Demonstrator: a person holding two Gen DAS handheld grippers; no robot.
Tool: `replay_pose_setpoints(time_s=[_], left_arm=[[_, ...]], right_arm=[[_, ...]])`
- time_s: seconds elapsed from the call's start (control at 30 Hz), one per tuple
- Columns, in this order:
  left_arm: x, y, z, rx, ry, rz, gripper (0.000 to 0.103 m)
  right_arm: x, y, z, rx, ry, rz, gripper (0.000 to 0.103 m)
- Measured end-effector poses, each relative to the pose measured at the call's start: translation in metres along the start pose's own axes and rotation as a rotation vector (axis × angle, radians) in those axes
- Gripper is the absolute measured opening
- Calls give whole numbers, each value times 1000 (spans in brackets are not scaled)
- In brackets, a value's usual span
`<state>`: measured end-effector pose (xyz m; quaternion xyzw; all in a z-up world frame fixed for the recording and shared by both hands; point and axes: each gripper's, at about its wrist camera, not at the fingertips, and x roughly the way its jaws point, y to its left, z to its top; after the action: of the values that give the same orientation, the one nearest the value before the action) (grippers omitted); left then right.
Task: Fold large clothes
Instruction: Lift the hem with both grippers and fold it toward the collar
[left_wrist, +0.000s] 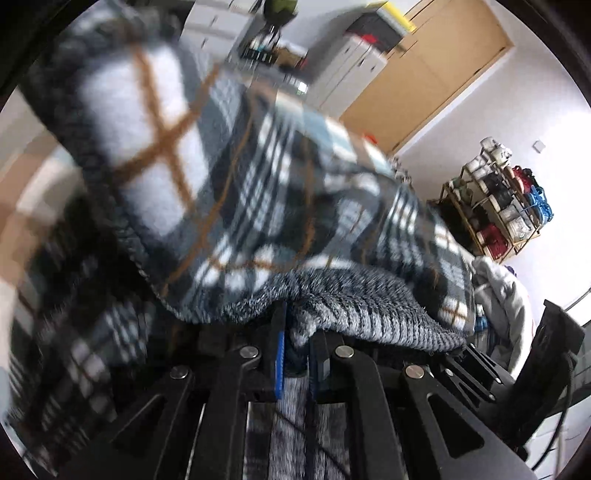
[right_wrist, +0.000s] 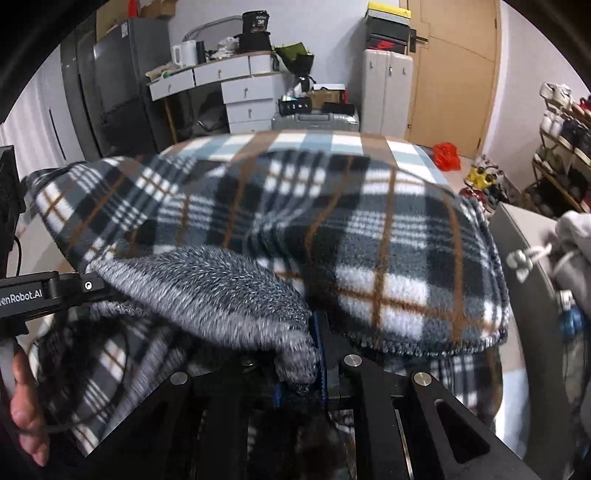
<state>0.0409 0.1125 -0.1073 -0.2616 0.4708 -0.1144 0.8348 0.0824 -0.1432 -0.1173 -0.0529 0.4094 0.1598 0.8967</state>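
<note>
A large plaid fleece garment (left_wrist: 258, 192) in dark grey, white and brown fills the left wrist view, blurred by motion. My left gripper (left_wrist: 295, 347) is shut on its grey fuzzy edge, which bunches between the blue pads. In the right wrist view the same plaid garment (right_wrist: 332, 229) arches up and drapes over the fingers. My right gripper (right_wrist: 306, 365) is shut on a folded grey fuzzy corner of it. The other gripper's black body (right_wrist: 37, 291) and a hand (right_wrist: 26, 413) show at the left edge.
The bed has a light plaid cover (right_wrist: 295, 142) under the garment. A shoe rack (left_wrist: 498, 206) stands by the wall on the right, near a wooden door (right_wrist: 454, 74). White drawers (right_wrist: 243, 96), a suitcase (right_wrist: 314, 120) and a grey-white garment (right_wrist: 569, 240) lie around.
</note>
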Motion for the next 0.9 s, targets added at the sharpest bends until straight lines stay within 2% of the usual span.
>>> replay_pose_setpoints(time_s=[0.13,0.23,0.27,0.33,0.4,0.43,0.47,0.5,0.53,0.57,0.63,0.7,0.8,0.83,0.87,0.9], left_arm=[[-3,-1,10,11,53,-60,8],[-19,-7,14,45,78,-81,16],[-25,-9,14,46,90,-95,16],[-36,-12,18,65,103,-104,16],[-49,-14,23,92,93,-108,16],[-54,-17,27,108,85,-109,17],[-59,-18,30,116,81,-94,17],[-63,-20,37,122,76,-95,17],[-69,-21,43,137,71,-109,17],[-73,-22,46,149,58,-107,17],[-78,-25,56,165,23,-77,17],[-73,-31,75,143,25,-91,17],[-48,-52,99,158,105,-145,17],[-32,-62,114,171,135,-122,18],[-32,-56,94,185,154,-106,18],[-19,-57,102,184,163,-89,18]], right_arm=[[4,8,-11,-78,30,-59,13],[3,22,-18,-244,63,-154,18],[5,27,-23,-312,79,-190,22],[7,38,-30,-454,92,-248,24],[8,40,-32,-499,113,-254,28],[7,38,-31,-490,124,-240,30],[5,33,-29,-462,135,-207,43],[3,26,-26,-419,157,-153,83],[3,18,-24,-370,192,-108,99],[0,16,-24,-338,200,-81,103],[-7,2,-20,-279,213,12,103],[-18,-12,-10,-213,223,72,103],[-39,-29,14,-121,183,162,103],[-46,-34,27,-92,150,188,103],[-51,-37,39,-76,119,199,103],[-56,-39,54,-59,80,204,103]])
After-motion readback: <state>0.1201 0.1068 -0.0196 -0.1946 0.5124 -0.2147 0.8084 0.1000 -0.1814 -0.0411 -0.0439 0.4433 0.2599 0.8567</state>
